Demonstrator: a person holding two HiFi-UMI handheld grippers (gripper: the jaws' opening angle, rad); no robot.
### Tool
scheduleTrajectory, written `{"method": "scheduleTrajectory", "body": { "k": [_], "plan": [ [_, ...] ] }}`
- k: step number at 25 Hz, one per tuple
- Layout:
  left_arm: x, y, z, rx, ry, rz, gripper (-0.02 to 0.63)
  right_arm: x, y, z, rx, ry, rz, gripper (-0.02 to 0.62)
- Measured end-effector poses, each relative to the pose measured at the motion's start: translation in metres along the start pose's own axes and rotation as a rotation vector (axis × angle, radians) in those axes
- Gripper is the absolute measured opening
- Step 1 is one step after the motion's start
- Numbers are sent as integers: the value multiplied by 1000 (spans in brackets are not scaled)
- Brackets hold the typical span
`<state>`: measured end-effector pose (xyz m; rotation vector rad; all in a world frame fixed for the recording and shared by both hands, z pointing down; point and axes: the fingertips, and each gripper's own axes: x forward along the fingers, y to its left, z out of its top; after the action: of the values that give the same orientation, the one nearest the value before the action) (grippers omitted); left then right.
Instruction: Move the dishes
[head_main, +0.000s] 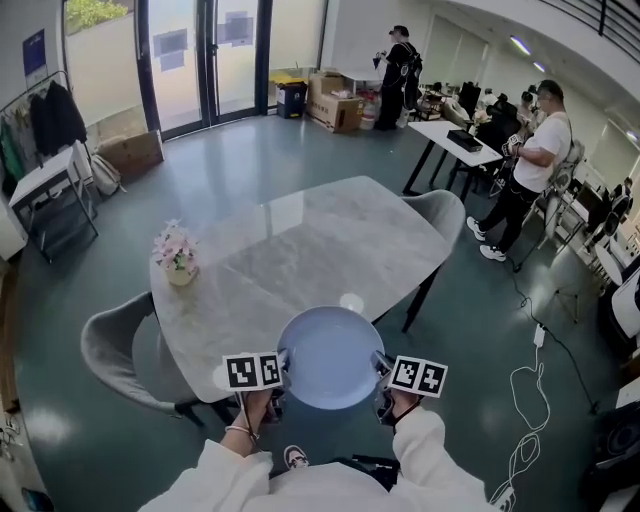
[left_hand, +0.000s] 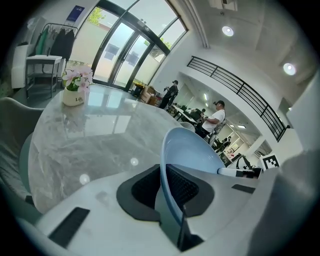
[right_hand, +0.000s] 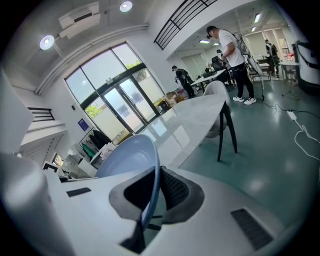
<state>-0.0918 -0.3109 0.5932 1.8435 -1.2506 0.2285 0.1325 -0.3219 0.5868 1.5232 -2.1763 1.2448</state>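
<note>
A pale blue round plate (head_main: 330, 355) hangs level over the near edge of the grey marble table (head_main: 300, 250), held from both sides. My left gripper (head_main: 282, 372) is shut on the plate's left rim (left_hand: 165, 185). My right gripper (head_main: 380, 378) is shut on its right rim (right_hand: 150, 195). In the left gripper view the plate (left_hand: 192, 150) curves away to the right, and in the right gripper view the plate (right_hand: 125, 157) curves away to the left. Nothing lies on it.
A small pot of pink flowers (head_main: 177, 255) stands at the table's left edge. Grey chairs sit at the near left (head_main: 120, 355) and far right (head_main: 440, 212). People stand at desks (head_main: 455, 140) at the back right. A cable (head_main: 525, 400) runs along the floor.
</note>
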Motion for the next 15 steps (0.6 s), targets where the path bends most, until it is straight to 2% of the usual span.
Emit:
{"method": "scheduleTrajectory", "body": {
  "k": [8, 15],
  "plan": [
    [12, 6, -8, -37, 26, 7, 37, 11, -9, 0, 18, 36, 3, 72],
    [29, 5, 6, -59, 19, 48, 37, 31, -16, 24, -9, 55, 18, 72]
  ]
}}
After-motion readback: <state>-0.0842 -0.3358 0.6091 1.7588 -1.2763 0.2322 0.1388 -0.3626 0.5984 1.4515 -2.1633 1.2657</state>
